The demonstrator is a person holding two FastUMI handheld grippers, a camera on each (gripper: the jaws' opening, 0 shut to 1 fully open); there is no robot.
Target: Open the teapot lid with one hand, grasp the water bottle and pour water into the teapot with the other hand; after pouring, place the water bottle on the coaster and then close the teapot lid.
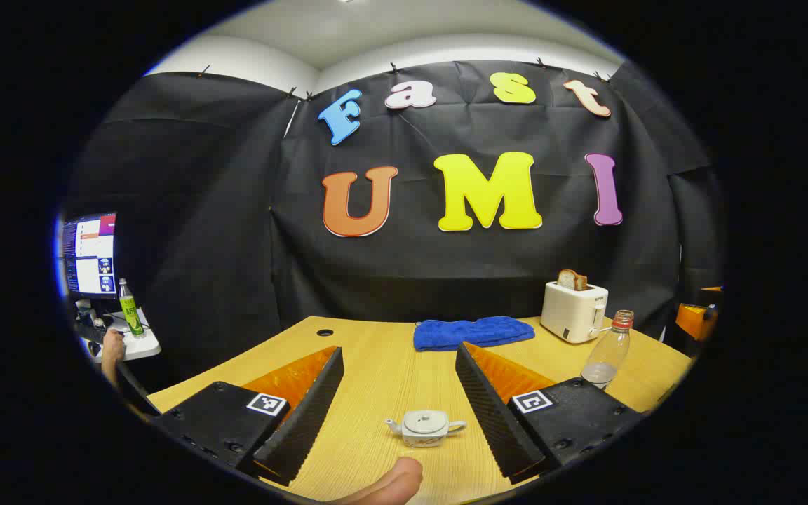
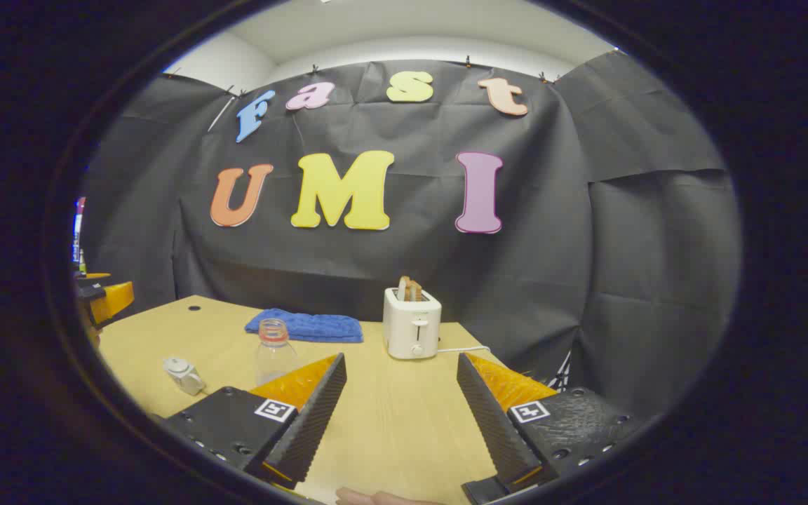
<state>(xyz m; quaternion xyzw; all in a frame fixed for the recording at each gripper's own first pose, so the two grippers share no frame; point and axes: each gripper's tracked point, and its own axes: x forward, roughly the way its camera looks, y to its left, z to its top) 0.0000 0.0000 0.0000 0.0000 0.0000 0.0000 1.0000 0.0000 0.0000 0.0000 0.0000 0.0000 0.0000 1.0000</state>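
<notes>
The small, seemingly ceramic teapot (image 1: 425,427) sits lidded between the left claw's (image 1: 400,410) wide-spread empty fingers; right claw (image 2: 401,414) likewise gapes, clear bottle (image 2: 272,351) leftward.

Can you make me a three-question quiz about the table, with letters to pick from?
1. Where is the teapot?
A. between the left tongs' open fingers
B. on the toaster
C. on the towel

2. What colour is the towel?
A. red
B. blue
C. green

3. Is the teapot lid on?
A. off, on the table
B. held by the tongs
C. on the teapot

Answers: 1 A, the left gripper view shows it there, untouched. 2 B, it lies blue by the toaster. 3 C, the lid sits on top.
</notes>
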